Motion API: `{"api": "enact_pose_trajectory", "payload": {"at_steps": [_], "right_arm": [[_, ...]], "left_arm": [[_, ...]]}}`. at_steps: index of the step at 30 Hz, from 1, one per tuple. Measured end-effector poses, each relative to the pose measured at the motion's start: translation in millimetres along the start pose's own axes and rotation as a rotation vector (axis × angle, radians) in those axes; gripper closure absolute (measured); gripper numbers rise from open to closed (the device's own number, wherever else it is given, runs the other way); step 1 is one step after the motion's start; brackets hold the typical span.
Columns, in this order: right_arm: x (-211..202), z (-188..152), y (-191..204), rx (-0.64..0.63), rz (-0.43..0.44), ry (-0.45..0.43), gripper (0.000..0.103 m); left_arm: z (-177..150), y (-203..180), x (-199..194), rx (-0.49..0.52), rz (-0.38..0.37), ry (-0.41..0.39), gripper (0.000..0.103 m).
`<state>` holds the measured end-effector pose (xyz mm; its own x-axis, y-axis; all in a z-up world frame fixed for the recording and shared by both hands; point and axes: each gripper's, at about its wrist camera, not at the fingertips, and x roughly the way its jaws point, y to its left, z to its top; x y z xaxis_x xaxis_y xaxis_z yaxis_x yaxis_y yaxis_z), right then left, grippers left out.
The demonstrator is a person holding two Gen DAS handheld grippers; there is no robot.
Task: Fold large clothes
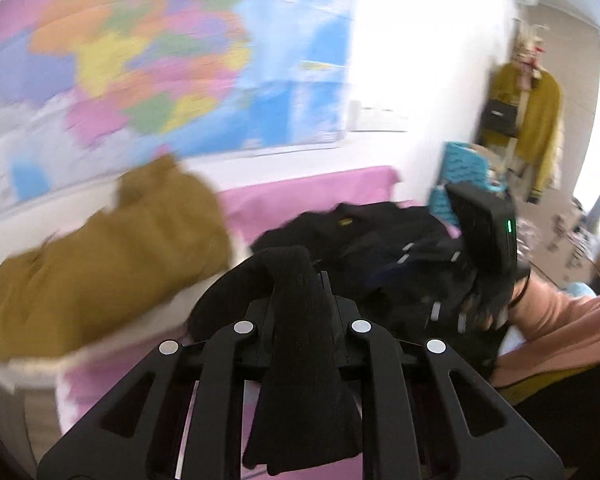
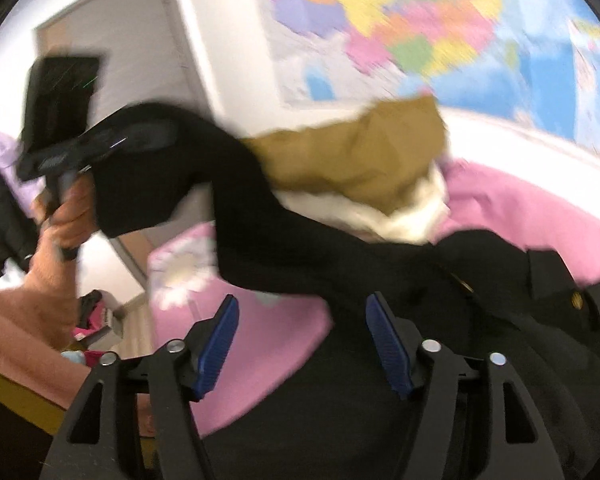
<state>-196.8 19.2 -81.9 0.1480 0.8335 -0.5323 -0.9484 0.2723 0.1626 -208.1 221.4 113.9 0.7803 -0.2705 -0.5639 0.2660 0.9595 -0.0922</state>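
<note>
Black coat [image 2: 440, 280] cloth lies heaped on the pink bedspread [image 2: 520, 216], filling the lower middle and right of the right wrist view; one long strip of it rises to the upper left of that frame. The left tongs [image 1: 296, 280] are clamped on that strip: a dark fold runs between the closed fingers at the bottom centre of the left wrist view. The right tongs [image 2: 302, 336] stand open, their blue pads [image 2: 220, 344] apart with no cloth pinched between them, hovering over the coat. A hand [image 2: 66, 216] in a peach sleeve [image 1: 560, 328] holds the left tool at the left edge. Beyond the coat, a mustard-brown jacket [image 1: 112, 256] with pale lining rests on the bed. A coloured map [image 1: 160, 60] covers the wall above. Much is blurred.
</note>
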Motion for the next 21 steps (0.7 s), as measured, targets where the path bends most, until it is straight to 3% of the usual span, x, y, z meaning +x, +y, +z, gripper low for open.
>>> {"api": "enact_pose_trajectory", "payload": {"at_steps": [2,6,10,12,14,15,16,17,21], "right_arm": [[-8.5,2.9,18.5,-0.062,-0.008,-0.046,0.028],[-24.0,7.1,35.4,-0.119,-0.103,-0.134,0.025],[-46.2,4.1,15.1,-0.008,-0.194,-0.202,0.025],[-58.8,-3.1,-4.6,0.079,-0.242,-0.227,0.032],[-70.6,-12.7,-24.7,0.159,-0.257,-0.235,0.048],[-79.0,-20.3,-38.3,0.207,-0.261,-0.239,0.059],[-86.9,-27.2,-50.2,0.250,-0.252,-0.242,0.074],[-93.4,-32.5,-59.0,0.280,-0.239,-0.245,0.077],[-125.1,-57.9,-98.1,0.401,-0.264,-0.253,0.078]], "left_arm": [[25.2,-18.1,20.8,0.034,-0.040,0.021,0.088],[62.8,-57.3,69.6,0.088,-0.123,0.066,0.083],[83.8,-99.4,128.6,0.126,-0.194,0.123,0.083],[87.5,-112.7,150.9,0.140,-0.218,0.141,0.080],[90.9,-121.0,170.4,0.130,-0.228,0.160,0.071],[93.1,-123.0,177.8,0.128,-0.214,0.150,0.056],[93.3,-126.1,184.2,0.124,-0.218,0.130,0.032],[93.0,-127.4,187.4,0.119,-0.228,0.114,0.025],[88.1,-122.4,180.9,0.088,-0.250,0.029,0.020]]}}
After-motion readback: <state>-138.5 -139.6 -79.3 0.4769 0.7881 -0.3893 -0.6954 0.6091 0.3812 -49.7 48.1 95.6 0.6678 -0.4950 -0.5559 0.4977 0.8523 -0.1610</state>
